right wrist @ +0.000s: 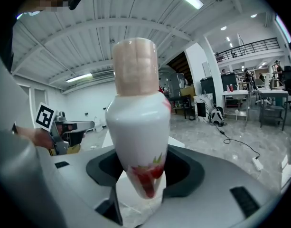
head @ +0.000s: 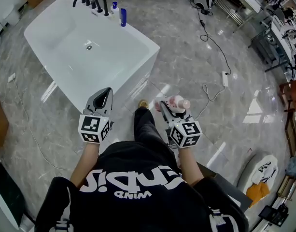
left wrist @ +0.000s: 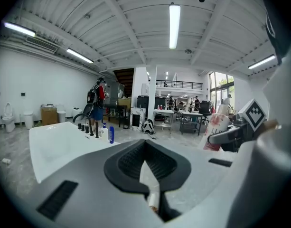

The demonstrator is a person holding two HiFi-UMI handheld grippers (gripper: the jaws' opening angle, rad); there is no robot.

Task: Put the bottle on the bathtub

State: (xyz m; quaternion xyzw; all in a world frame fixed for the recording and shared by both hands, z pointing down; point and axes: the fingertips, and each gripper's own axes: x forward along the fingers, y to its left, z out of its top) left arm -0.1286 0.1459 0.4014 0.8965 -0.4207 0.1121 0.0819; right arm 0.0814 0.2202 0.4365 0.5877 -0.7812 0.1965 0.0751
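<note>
A white bottle with a pinkish cap and red strawberry print [right wrist: 138,127] stands upright between the jaws of my right gripper [right wrist: 140,172], which is shut on its lower body. In the head view that bottle [head: 179,102] sits at the right gripper [head: 170,107], above the floor and right of the white bathtub [head: 133,74]. My left gripper [head: 107,92] hangs just in front of the tub's near wall, its jaws meeting at the tips with nothing between them. The left gripper [left wrist: 145,144] faces the bathtub [left wrist: 55,146]; the held bottle [left wrist: 216,129] shows at its right.
On the tub's far rim stand a black faucet set [head: 90,0], a blue bottle [head: 123,17] and a small white bottle [head: 114,6]. A cable and power strip [head: 225,79] lie on the marble floor to the right. Tables and gear crowd the upper right.
</note>
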